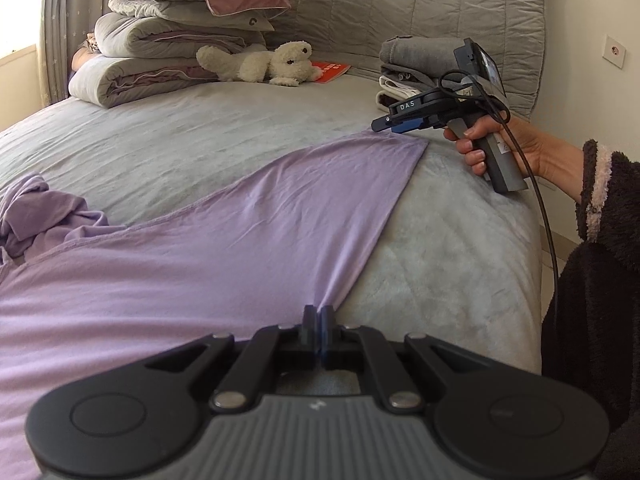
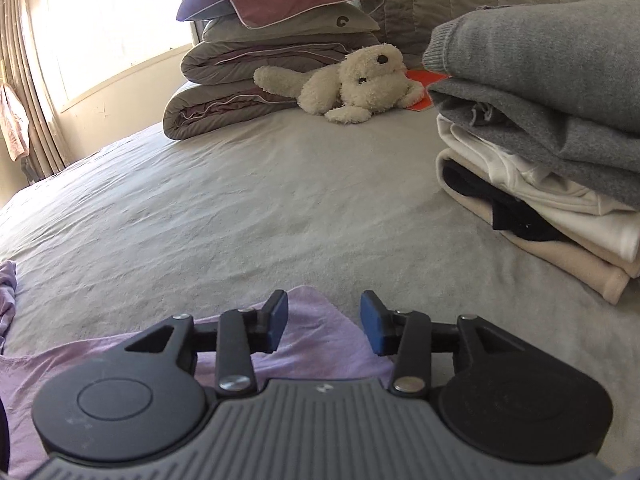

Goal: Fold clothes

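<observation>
Lilac garment (image 1: 224, 248) lies spread unfolded mid-frame, left gripper (image 1: 318, 316) pinching its edge, right gripper (image 2: 324, 326) spread over a corner; folded pile (image 2: 552, 136) upper right is done.

Bare sheet (image 2: 280, 200) ahead — folded stack (image 2: 552, 152) blocks the right.

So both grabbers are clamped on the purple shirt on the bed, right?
Not both. The left gripper is clamped on the purple shirt, but the right wrist view shows the right gripper open above the shirt's corner, holding nothing.
</observation>
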